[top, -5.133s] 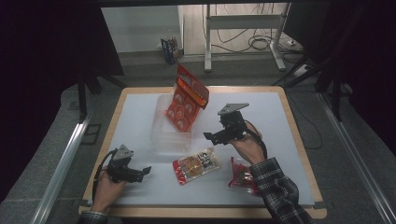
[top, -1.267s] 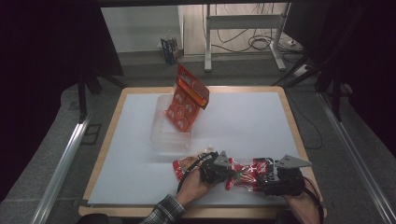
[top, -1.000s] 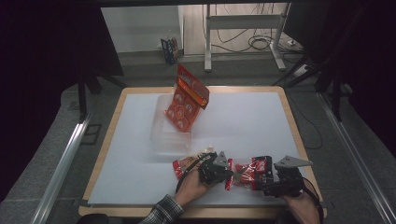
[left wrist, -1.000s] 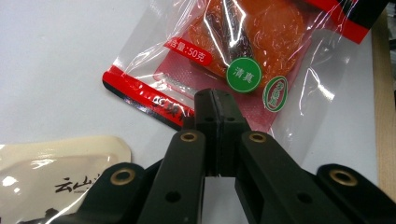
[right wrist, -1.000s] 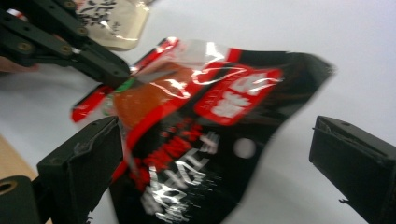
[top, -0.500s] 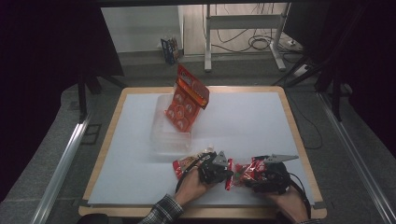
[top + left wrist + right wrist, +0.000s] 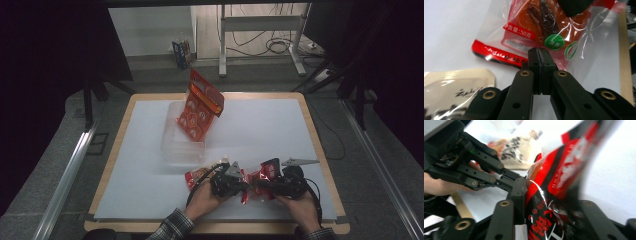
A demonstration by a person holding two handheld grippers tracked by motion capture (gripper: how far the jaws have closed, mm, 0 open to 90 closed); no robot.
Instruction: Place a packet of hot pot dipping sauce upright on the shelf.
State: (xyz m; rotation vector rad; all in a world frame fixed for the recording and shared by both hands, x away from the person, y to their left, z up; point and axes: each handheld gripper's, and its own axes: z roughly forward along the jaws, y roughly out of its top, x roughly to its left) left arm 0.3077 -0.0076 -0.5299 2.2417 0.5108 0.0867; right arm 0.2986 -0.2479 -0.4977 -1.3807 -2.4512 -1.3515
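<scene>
Closing right gripper (image 7: 260, 184) fingers on red packet (image 7: 256, 181), left gripper (image 7: 242, 183) clamped

Overall light: bright on the white table (image 7: 260, 130), dark all round it.
Source: overhead; soft shadows fall just under the tray (image 7: 181, 150) and hands.
Glare: white streaks on the red packet (image 7: 541, 32) film and on the cream packet (image 7: 451, 82).
Blur: right gripper view is smeared, the packet's upper edge worst.
Focus: left gripper view sharp on the print, jaws near the lens soft.
High view: grainy, mildly soft.
</scene>
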